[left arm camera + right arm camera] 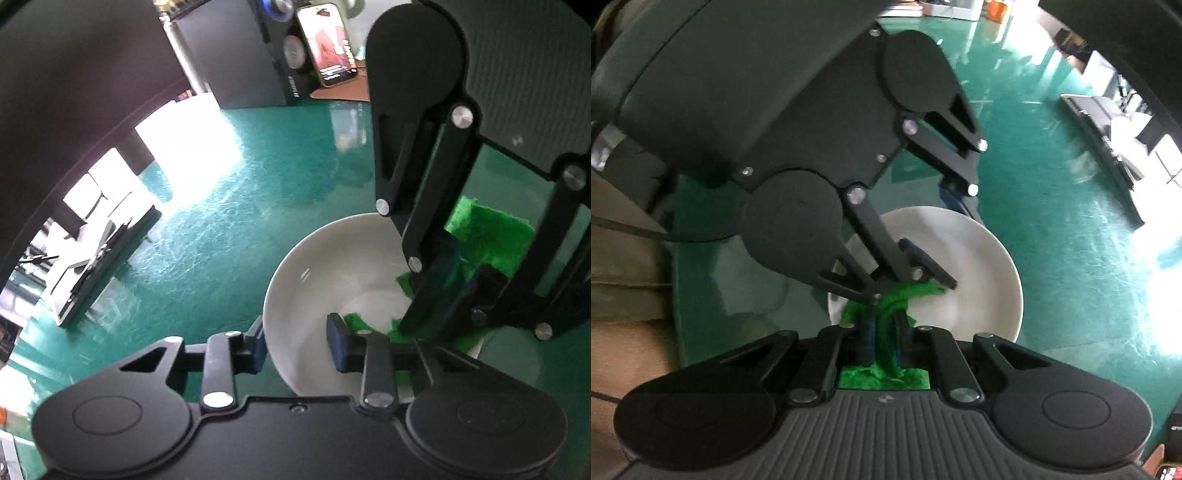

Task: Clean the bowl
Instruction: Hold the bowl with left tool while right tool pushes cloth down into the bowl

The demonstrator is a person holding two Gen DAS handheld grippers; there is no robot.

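A white bowl (325, 273) sits on the green table; it also shows in the right wrist view (979, 280). My left gripper (297, 345) straddles the bowl's near rim, one blue pad outside and one inside, jaws apart, and I cannot tell if they press the wall. My right gripper (884, 332) is shut on a green cloth (886, 347) and holds it down inside the bowl. The cloth (491, 232) also bunches behind the right gripper's fingers (436, 288) in the left wrist view.
The green table (229, 206) extends left and far. A phone (327, 44) leans on a black speaker (258, 62) at the back. A laptop-like device (92, 273) lies at the left. Beige fabric (624, 280) is at the table's left edge in the right wrist view.
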